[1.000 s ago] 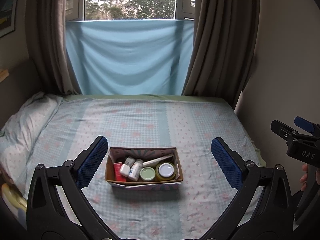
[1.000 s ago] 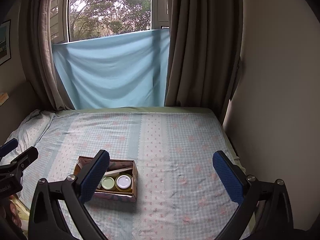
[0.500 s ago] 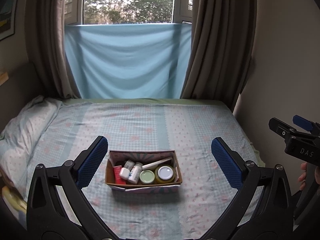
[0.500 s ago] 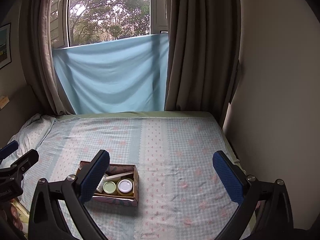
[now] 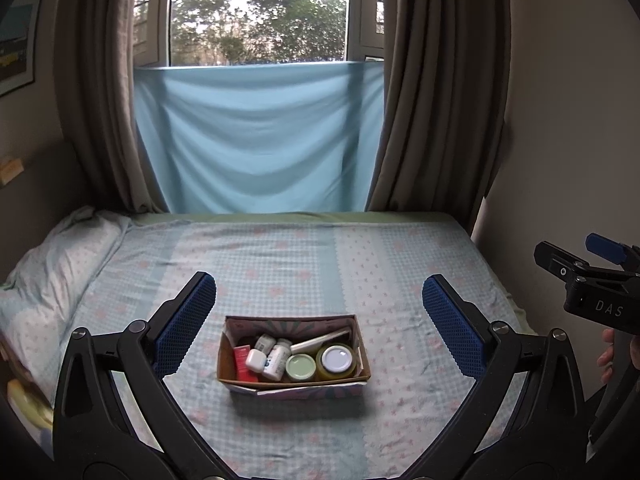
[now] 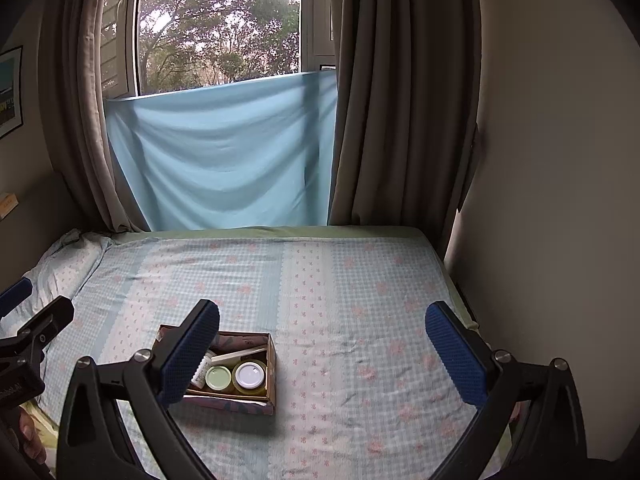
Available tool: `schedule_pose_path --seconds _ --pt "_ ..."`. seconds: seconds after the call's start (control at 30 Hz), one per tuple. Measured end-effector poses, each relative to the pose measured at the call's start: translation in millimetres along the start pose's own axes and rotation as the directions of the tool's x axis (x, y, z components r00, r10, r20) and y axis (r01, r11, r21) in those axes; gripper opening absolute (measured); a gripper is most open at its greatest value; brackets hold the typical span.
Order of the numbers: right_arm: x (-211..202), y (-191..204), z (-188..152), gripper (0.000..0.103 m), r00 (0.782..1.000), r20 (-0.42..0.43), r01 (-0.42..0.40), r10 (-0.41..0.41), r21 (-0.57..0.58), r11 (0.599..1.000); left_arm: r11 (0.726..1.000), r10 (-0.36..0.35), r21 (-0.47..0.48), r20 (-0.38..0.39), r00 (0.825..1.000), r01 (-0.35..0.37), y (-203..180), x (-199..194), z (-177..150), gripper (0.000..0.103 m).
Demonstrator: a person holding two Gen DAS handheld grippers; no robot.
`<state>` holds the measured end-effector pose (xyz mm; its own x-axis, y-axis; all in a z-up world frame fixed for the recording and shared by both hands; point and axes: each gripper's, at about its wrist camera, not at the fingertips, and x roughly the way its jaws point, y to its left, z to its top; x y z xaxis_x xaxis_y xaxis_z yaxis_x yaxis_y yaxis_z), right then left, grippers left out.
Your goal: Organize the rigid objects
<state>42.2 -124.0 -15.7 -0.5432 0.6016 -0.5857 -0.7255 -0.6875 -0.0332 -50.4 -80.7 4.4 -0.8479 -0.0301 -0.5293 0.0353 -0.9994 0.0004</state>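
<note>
Both views have tilted upward — rectangular cardboard box (image 5: 294, 382) sits lower.

The bed (image 5: 304, 256) is covered by a pale blue checked sheet (image 5: 400, 280) with pink flower prints and a lighter scalloped stripe running front to back. A green edge shows along the far side, below the window. A pillow (image 5: 64, 264) in matching fabric lies at the left side. A cardboard box (image 5: 294, 384) sits directly on the sheet near the front, well apart from the pillow. The box is open at the top and holds small containers.
</note>
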Motion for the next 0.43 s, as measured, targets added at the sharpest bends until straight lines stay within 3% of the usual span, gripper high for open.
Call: schedule_pose_path --seconds 0.43 --pt "4.9 -0.2 2.8 0.103 1.000 -0.001 0.003 -0.003 0.005 1.000 1.000 -0.018 -0.012 0.004 1.000 0.018 -1.7 3.2 -2.8 0.103"
